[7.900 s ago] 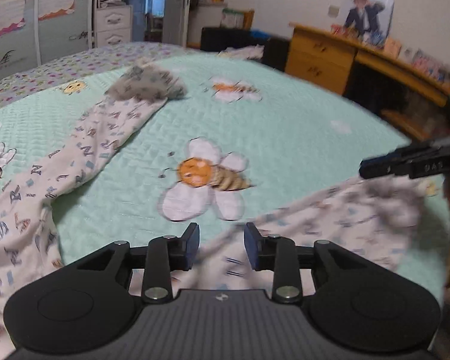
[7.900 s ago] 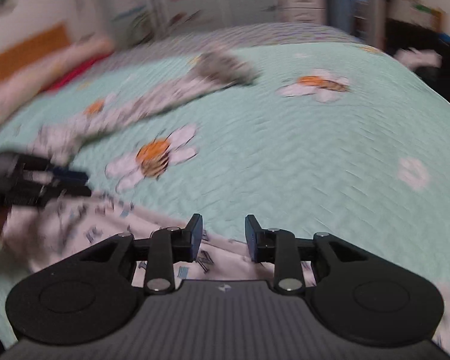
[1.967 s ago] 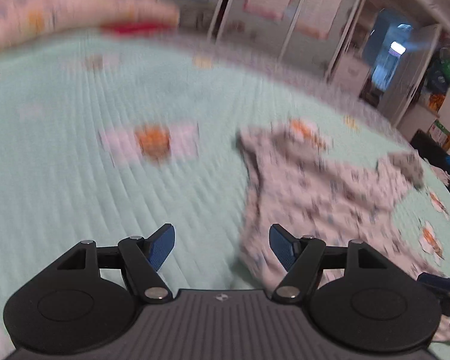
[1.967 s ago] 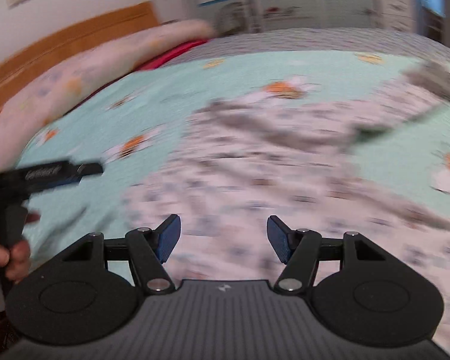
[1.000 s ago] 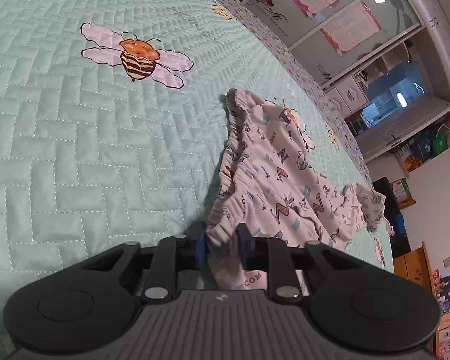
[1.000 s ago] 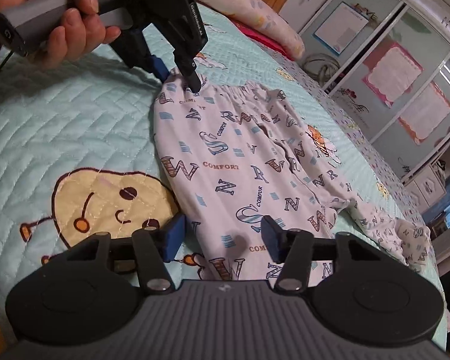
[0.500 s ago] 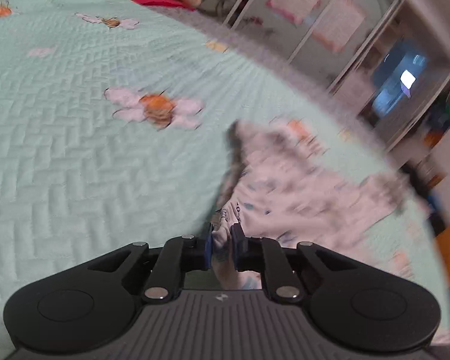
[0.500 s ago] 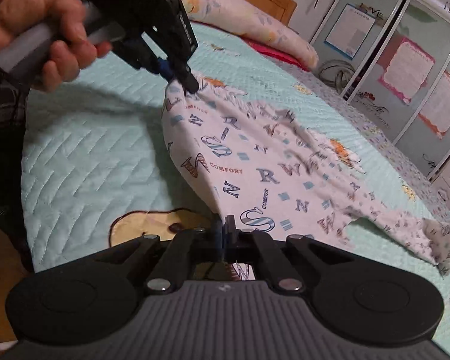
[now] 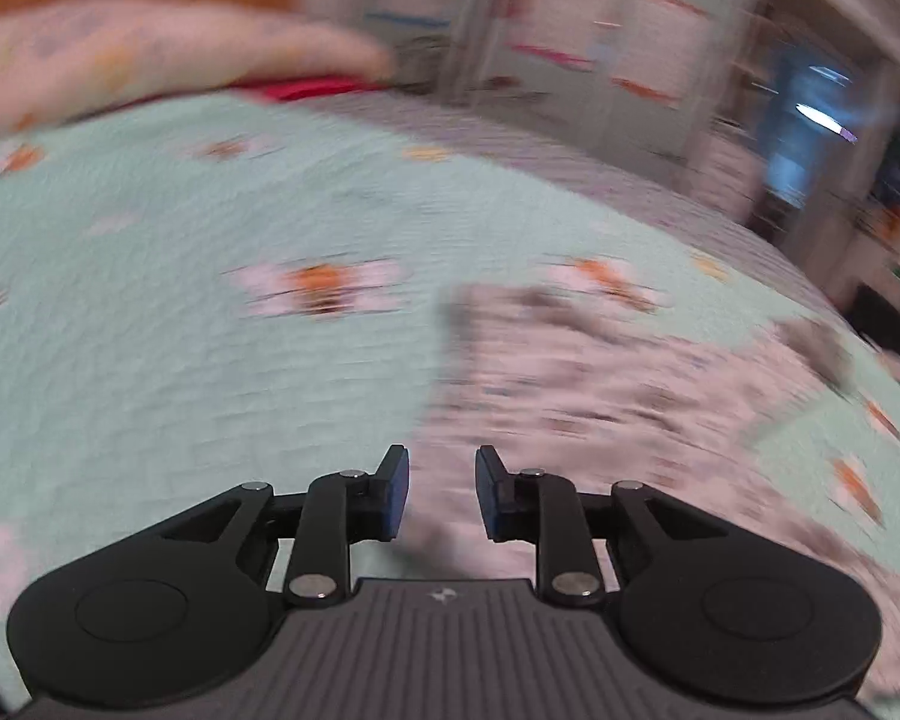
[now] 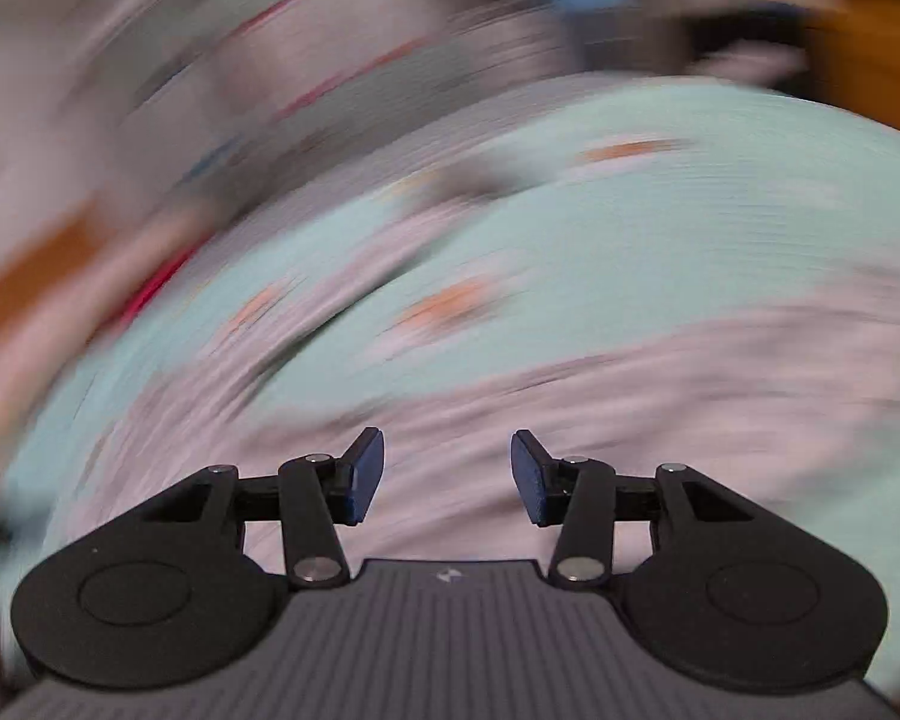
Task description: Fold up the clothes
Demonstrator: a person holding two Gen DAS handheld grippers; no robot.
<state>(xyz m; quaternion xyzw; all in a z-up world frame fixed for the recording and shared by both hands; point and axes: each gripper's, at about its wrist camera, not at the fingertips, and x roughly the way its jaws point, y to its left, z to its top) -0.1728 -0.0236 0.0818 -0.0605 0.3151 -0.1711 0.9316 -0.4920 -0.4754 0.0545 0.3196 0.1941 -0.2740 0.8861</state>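
The left tongs (image 9: 441, 492) stood with a narrow gap between their blue pads, having just opened, and nothing was pinched there — a pale fold of cloth showed low in the gap, apparently lying below rather than held. The right tongs (image 10: 447, 477) had also just opened and stood wider apart, empty, with pale cloth spread beneath them.

The printed pyjama trousers (image 9: 618, 396) lay flat on the mint-green quilted bed (image 9: 180, 372), their near edge just ahead of the left tongs and slightly right of centre. Their long axis ran away from that edge toward the upper right, ending in what looked like a greyish cuff, though the smear of motion made that hard to confirm. In the right wrist view the garment (image 10: 660, 420) filled the lower frame directly under the tongs, so that hand seemed the nearer for the next pinch — likely along the garment's length.
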